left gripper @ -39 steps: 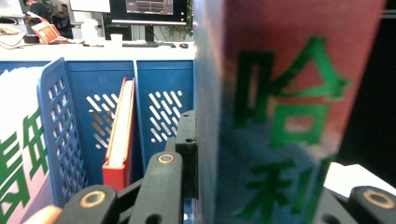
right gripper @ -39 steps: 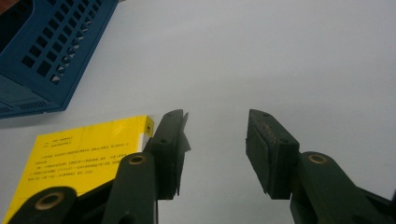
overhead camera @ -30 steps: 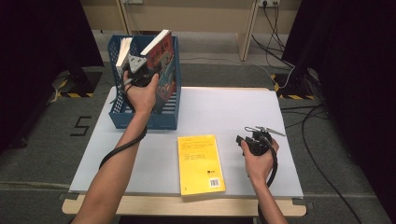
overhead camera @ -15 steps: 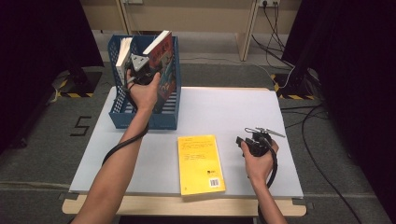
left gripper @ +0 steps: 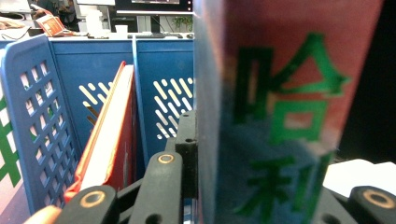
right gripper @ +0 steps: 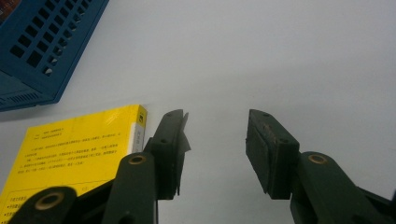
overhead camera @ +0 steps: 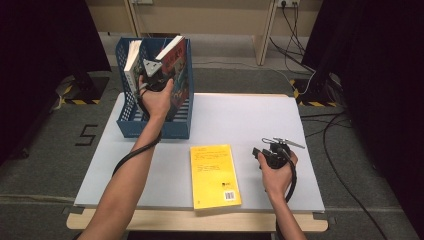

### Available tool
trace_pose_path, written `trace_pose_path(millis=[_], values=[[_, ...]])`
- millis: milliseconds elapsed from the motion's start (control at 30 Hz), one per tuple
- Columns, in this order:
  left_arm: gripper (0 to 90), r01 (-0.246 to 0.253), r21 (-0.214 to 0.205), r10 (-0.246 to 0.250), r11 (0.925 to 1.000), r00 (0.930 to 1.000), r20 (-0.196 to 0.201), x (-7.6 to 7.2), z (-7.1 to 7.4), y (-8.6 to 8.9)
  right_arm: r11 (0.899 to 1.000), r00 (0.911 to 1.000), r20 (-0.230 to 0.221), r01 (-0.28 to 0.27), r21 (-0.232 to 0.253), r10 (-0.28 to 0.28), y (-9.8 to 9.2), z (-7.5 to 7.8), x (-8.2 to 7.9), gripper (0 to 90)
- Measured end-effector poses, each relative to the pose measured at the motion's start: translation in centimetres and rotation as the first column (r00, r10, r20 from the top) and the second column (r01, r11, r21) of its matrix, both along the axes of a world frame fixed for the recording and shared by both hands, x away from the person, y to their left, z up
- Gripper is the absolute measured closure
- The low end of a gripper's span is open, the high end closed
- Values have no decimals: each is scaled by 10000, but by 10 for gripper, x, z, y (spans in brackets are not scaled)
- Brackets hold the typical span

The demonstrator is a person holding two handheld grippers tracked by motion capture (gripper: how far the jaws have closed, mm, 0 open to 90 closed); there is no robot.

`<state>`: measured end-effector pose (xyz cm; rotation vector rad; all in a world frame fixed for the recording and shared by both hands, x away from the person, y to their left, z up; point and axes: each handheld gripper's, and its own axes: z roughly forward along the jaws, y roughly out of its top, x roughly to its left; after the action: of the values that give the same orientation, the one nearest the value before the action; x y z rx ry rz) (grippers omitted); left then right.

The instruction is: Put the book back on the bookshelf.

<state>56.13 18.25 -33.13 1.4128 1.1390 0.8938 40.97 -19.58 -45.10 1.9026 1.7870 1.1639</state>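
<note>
My left gripper (overhead camera: pixel 159 75) is shut on a thick book (overhead camera: pixel 176 65) with a red and blue cover and green characters (left gripper: pixel 280 116). It holds the book tilted over the right compartment of a blue file rack (overhead camera: pixel 131 127). One black jaw presses the book's left face, and the book hides the other. A second book (overhead camera: pixel 132 57) with a red cover (left gripper: pixel 112 140) leans in the left compartment. A yellow book (overhead camera: pixel 214 175) lies flat near the table's front edge. To its right, my right gripper (overhead camera: pixel 265 150) rests on the table, open, with nothing between its jaws (right gripper: pixel 217 126).
The white table (overhead camera: pixel 240 115) is bare behind and to the right of the yellow book (right gripper: pixel 70 149). The rack's slotted corner (right gripper: pixel 37 46) shows at the upper left in the right gripper view. Cables run over the floor at the right.
My left gripper has sunk a little with the red and blue book, lowering it further into the rack. The right gripper has not moved.
</note>
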Motion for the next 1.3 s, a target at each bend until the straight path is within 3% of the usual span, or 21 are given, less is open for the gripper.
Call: trace_pose_path(millis=[267, 700, 767, 800, 900, 1300], values=[[738, 0, 96, 1, 10000, 10000, -61, 6, -8, -3, 9999, 9999, 92, -105, -96, 106, -2, -2, 0, 574], [738, -101, 71, 102, 9999, 9998, -188, 11, -15, -8, 9999, 10000, -31, -27, 136, 27, 0, -7, -1, 574], [738, -131, 102, 133, 9999, 9998, -178, 11, -16, -9, 9999, 9999, 76, -112, -35, 112, -1, -8, -1, 574], [738, -154, 116, 156, 9998, 9997, -172, 11, -17, -9, 9998, 10000, -57, -12, 196, 13, 0, -7, -1, 574], [738, -269, 203, 271, 9994, 9995, -129, 11, -18, -9, 10000, 10000, 45, -77, 35, 77, -2, -9, -1, 574], [738, -365, 348, 373, 9987, 9990, -251, 13, -35, -13, 10000, 10000, -23, -62, 74, 63, 0, -12, -1, 574]])
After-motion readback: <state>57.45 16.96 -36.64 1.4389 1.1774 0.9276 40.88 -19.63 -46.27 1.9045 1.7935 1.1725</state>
